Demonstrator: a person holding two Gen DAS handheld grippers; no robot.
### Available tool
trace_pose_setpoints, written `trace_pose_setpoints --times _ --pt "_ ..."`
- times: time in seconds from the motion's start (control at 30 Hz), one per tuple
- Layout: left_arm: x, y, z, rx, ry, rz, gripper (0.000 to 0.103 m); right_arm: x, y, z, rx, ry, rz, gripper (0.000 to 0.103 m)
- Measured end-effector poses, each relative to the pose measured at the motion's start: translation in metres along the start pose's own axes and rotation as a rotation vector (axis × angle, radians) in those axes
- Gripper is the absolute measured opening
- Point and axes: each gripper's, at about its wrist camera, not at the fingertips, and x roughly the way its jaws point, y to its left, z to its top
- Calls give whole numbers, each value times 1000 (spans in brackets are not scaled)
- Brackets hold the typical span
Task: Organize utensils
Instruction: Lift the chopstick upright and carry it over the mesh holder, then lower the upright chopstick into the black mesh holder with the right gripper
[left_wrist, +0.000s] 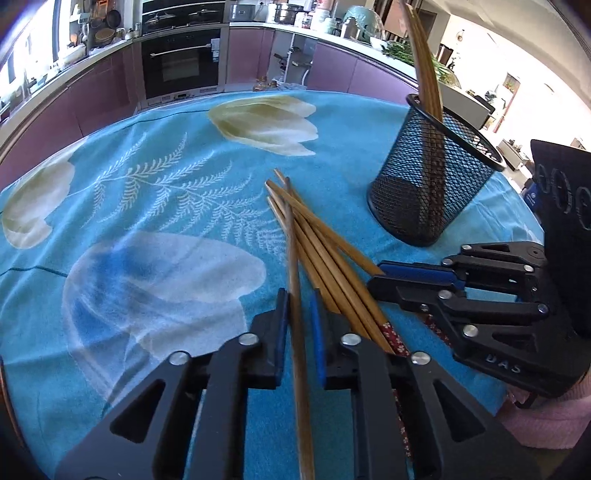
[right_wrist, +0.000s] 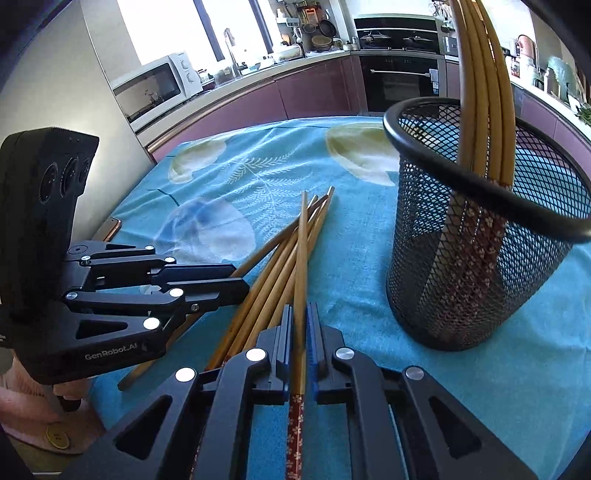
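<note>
Left wrist view: left gripper (left_wrist: 300, 317) clamped on single chopstick (left_wrist: 293, 258), likely to separate it from loose chopstick pile (left_wrist: 328, 254) on blue tablecloth (left_wrist: 166, 192). Mesh cup (left_wrist: 432, 184) stands beyond pile at right, several chopsticks upright inside.

Right wrist view: right gripper (right_wrist: 300, 332) pinches another chopstick (right_wrist: 302, 258) near patterned end; mesh cup (right_wrist: 480, 236) close at right, probable destination.

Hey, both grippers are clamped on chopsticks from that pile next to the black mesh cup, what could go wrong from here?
1. The left gripper and right gripper each pinch one thin bamboo chopstick lying across the loose pile of bamboo chopsticks; lifting may drag or scatter the others.
2. Gripped near one end, a chopstick may pivot or slip.
3. The black mesh cup looks light and already holds tall chopsticks; a knock might tip it.
</note>
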Motion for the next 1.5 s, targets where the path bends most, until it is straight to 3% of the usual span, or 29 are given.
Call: trace_pose_setpoints --times 0.27,0.6,0.83,1.2,1.5 --pt "-27 -2 6 -6 -66 -82 8 -40 -1 10 -20 -103 37 6" --pt "-90 -3 28 16 -208 -201 8 -93 -14 24 11 -247 61 6" --pt "-127 -7 38 23 -315 -235 8 -116 -18 33 0 -310 75 6" --pt "-162 -33 85 50 -471 -301 8 -156 -29 54 -41 -414 18 6" --pt "-161 -57 120 75 -505 -317 8 -175 -47 68 -46 -476 -37 6"
